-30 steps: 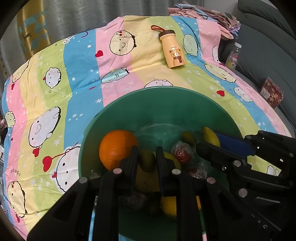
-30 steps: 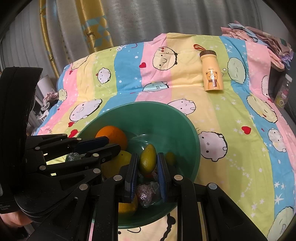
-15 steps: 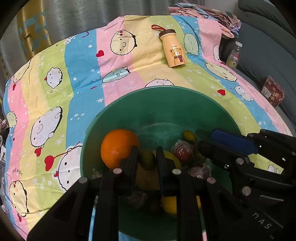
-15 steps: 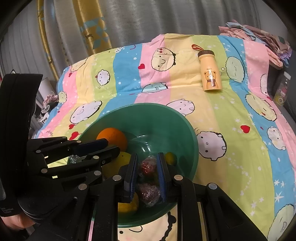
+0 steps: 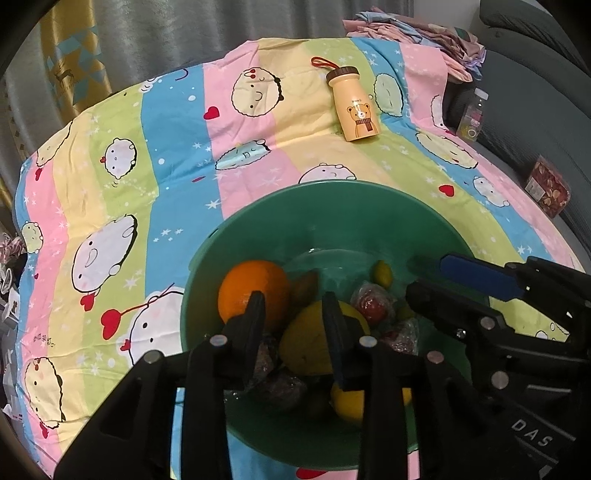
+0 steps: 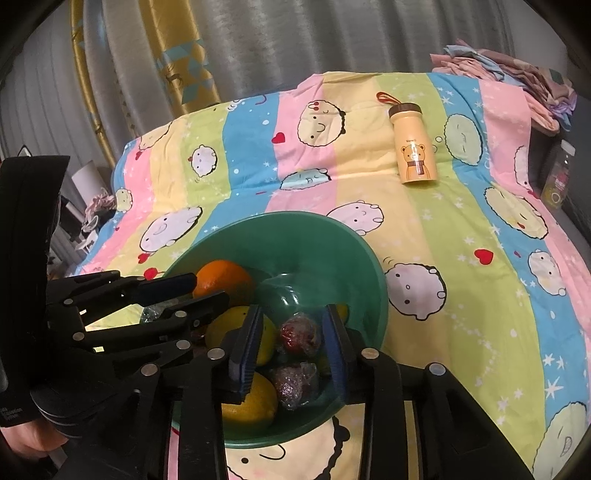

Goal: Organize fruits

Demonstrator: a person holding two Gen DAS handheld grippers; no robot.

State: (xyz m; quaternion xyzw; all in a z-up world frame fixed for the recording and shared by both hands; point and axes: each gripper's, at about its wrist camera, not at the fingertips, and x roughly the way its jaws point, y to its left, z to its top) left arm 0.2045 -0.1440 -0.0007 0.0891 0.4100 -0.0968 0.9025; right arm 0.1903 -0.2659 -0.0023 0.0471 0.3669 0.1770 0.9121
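A green bowl (image 5: 332,188) (image 6: 295,218) stands on the striped cartoon sheet. It holds an orange (image 5: 251,288) (image 6: 221,277), two lemons (image 5: 310,343), wrapped red fruits (image 6: 299,334), a small dark green fruit (image 5: 304,288) and a small yellow-green fruit (image 5: 382,273). My left gripper (image 5: 293,314) (image 6: 210,290) hangs over the bowl's near left side. Its jaws are opening and nothing is pressed between them. My right gripper (image 6: 293,325) (image 5: 424,280) hangs over the near right side, jaws also opening and gripping nothing. The wrapped fruit lies in the bowl below them.
A yellow bear bottle (image 5: 356,110) (image 6: 413,147) lies on the sheet (image 5: 177,147) beyond the bowl. Folded clothes (image 5: 413,33) sit at the far right corner. A grey sofa (image 5: 535,110) with a small clear bottle (image 5: 472,118) and a patterned box (image 5: 546,190) borders the right side. Curtains hang behind.
Both grippers' jaws have spread apart. The yellow-green fruit left the right jaws and the dark green fruit left the left jaws. Both now lie in the bowl.
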